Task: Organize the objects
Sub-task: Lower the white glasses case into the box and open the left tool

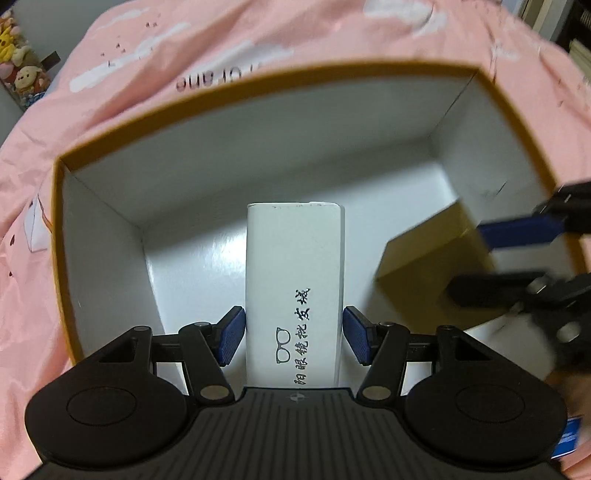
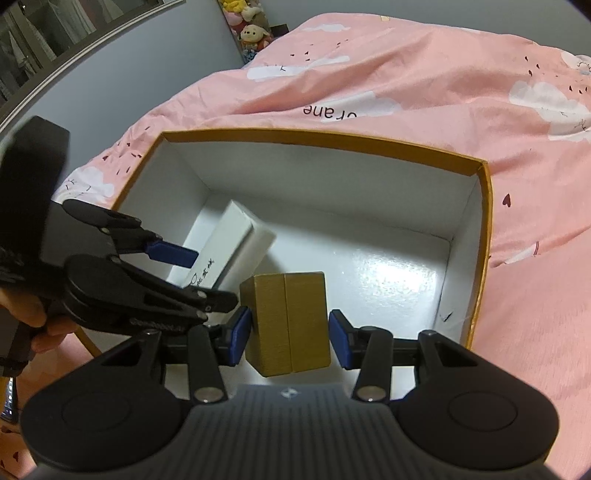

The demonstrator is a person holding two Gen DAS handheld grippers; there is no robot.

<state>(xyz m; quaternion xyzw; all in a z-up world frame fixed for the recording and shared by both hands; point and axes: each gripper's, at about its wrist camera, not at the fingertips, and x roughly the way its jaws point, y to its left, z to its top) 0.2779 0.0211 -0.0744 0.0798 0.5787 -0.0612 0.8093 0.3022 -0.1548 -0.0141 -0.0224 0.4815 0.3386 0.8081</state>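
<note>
An open carton with an orange rim and white walls [image 1: 258, 147] [image 2: 332, 184] lies on the bed. My left gripper [image 1: 293, 332] [image 2: 210, 277] is shut on a long white box [image 1: 291, 258] [image 2: 232, 236] printed with black characters and a glasses sign. It holds the box tilted inside the carton's left half. Beside it, my right gripper [image 2: 290, 336] [image 1: 476, 258] is shut on a small gold-brown box [image 2: 291, 321] [image 1: 424, 266], low over the glossy white floor. I cannot tell whether either box touches the floor.
A pink duvet with white clouds [image 1: 184, 48] [image 2: 406, 74] surrounds the carton. Plush toys [image 1: 22, 70] [image 2: 251, 33] sit on a narrow shelf by the grey wall. A hand [image 2: 33, 321] holds the left gripper's handle. The carton's right half shows bare floor [image 2: 388, 273].
</note>
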